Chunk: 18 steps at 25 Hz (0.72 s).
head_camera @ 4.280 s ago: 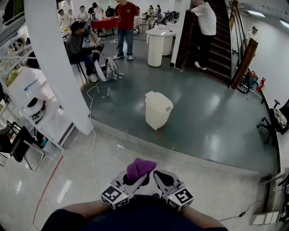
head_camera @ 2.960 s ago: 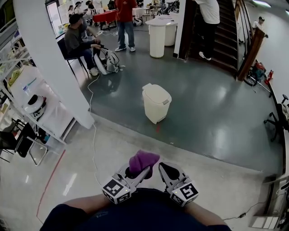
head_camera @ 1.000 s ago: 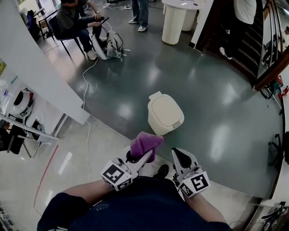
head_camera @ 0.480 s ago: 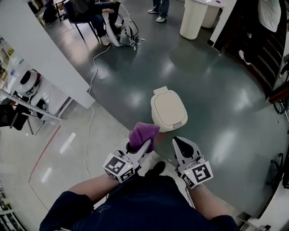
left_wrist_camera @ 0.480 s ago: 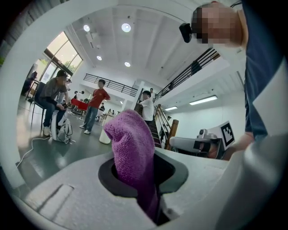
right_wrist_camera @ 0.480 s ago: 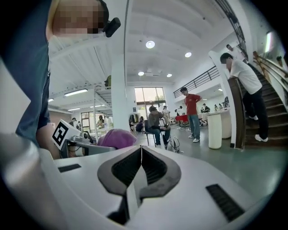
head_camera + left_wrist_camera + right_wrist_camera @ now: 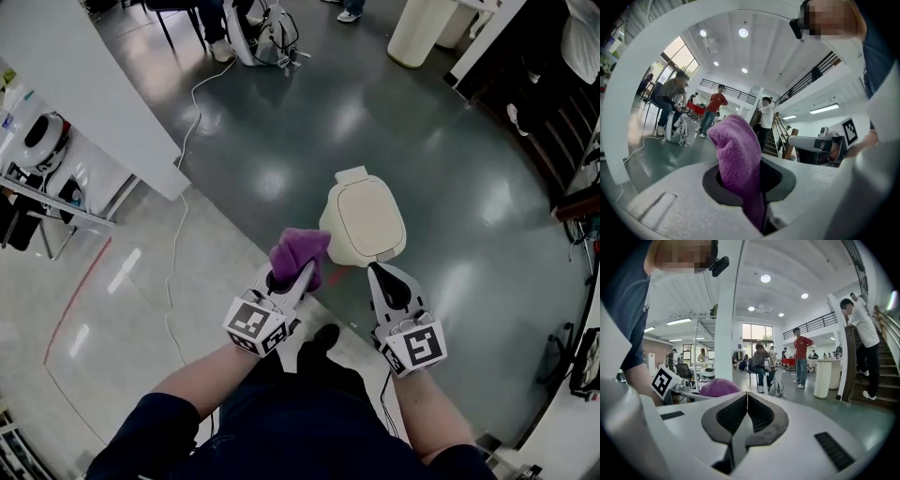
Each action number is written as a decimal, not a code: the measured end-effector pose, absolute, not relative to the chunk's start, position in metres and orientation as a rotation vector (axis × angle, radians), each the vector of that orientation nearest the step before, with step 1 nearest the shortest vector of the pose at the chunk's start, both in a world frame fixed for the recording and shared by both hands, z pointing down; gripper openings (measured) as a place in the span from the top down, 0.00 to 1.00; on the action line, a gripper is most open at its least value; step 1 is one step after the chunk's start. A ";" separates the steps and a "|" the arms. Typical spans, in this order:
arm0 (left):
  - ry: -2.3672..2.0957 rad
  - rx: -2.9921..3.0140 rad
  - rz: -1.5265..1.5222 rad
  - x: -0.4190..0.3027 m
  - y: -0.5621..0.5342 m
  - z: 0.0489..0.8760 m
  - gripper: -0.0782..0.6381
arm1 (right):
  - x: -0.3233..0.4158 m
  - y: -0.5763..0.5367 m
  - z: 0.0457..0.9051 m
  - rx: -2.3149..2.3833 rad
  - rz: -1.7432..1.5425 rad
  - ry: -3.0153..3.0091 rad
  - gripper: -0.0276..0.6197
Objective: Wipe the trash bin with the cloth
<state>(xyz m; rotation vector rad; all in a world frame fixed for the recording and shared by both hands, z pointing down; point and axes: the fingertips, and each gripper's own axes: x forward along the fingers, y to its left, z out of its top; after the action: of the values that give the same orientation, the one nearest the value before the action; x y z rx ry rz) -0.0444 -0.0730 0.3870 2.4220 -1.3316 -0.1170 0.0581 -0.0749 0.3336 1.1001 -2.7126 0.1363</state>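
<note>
Now the fingers of the left gripper clamp the fuzzy purple cloth, those of the right gripper are together and empty, and the cream lidded plastic trash bin stands just beyond both, so press the cloth flat onto its lid.

Just left of the trash bin, the cloth

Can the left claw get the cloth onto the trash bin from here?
Probably yes: the left claw, shut on the purple cloth, is close beside the trash bin, and nothing shows between them.
</note>
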 end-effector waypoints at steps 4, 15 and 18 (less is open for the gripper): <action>-1.317 2.368 -0.105 -0.064 -0.095 0.433 0.81 | 0.039 -0.095 0.365 1.140 0.156 -2.649 0.94; -1.316 2.202 -0.163 -0.058 -0.167 0.566 0.81 | 0.019 -0.165 0.459 1.125 0.162 -2.536 0.94; -1.319 2.153 -0.189 -0.047 -0.181 0.595 0.81 | 0.024 -0.183 0.485 1.104 0.152 -2.504 0.94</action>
<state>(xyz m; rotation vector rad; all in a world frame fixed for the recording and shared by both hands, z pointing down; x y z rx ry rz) -0.0473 -0.1809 0.5948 2.1527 -1.3193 -0.1892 0.0241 -0.1829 0.4851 1.1040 -2.5038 0.1517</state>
